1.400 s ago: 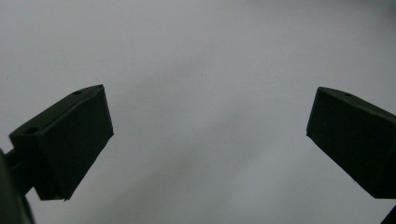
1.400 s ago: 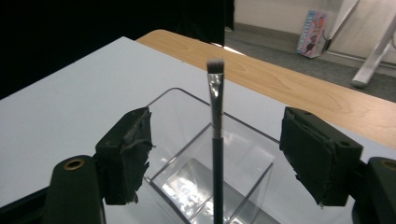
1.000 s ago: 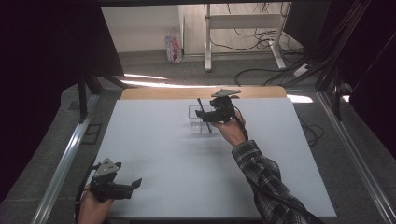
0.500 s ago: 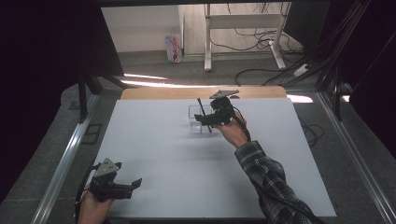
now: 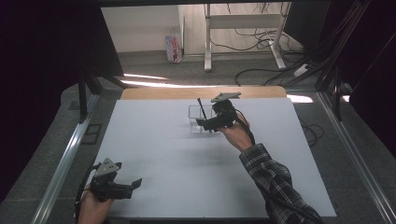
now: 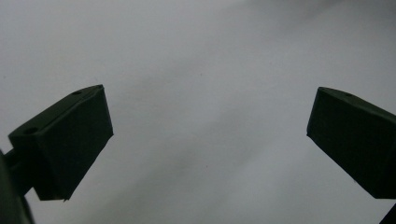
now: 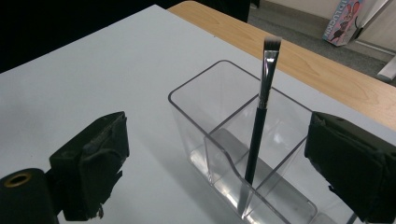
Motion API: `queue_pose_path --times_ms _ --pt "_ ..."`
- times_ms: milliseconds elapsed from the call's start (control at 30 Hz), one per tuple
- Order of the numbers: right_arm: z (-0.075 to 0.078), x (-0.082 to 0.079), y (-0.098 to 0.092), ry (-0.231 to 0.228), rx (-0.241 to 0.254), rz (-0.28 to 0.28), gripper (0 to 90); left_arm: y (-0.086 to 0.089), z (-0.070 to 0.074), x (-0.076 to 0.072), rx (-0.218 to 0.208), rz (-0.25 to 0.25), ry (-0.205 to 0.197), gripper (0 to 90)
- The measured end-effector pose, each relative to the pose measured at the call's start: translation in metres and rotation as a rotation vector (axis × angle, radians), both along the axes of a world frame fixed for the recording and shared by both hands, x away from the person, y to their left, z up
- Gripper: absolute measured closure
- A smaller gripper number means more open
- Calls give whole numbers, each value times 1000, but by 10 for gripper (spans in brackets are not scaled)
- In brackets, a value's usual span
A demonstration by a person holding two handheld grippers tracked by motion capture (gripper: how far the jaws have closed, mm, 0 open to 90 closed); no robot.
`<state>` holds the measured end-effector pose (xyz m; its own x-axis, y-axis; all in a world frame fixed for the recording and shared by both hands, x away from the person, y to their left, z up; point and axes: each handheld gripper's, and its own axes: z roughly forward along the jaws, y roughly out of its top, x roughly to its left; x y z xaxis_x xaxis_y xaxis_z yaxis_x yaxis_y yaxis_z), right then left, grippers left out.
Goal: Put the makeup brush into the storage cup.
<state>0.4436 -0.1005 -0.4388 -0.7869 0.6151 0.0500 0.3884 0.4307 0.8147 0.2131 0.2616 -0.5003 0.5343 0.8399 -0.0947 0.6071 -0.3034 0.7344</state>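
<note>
A clear plastic organizer [image 5: 196, 113] with several compartments stands at the far middle of the white table [image 5: 154, 140]. A black makeup brush [image 5: 201, 108] stands in it, bristles up, leaning on a divider. My right gripper [image 5: 205, 123] sits just in front of it. In the right gripper view the jaws have just been opening and stand wide on either side of the organizer [image 7: 201, 107] and the brush [image 7: 259, 126], touching neither. My left gripper [image 5: 137, 183] rests at the near left corner. It is open over bare table in the left gripper view [image 6: 210, 135].
A wooden strip [image 5: 159, 93] runs along the table's far edge. Beyond it are the floor, cables, a white desk frame [image 5: 243, 28] and a colourful pack [image 5: 173, 46]. Metal rails [image 5: 65, 158] flank the table.
The right gripper has shifted very slightly toward the near side. The brush stands in the organizer as before. The left gripper has kept still.
</note>
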Motion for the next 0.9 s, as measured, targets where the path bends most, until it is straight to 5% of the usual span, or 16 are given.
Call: queue_pose_path --times_ms 900 --pt "3 -22 -16 0 -35 31 6 -1 0 0 -2 -4 2 5"
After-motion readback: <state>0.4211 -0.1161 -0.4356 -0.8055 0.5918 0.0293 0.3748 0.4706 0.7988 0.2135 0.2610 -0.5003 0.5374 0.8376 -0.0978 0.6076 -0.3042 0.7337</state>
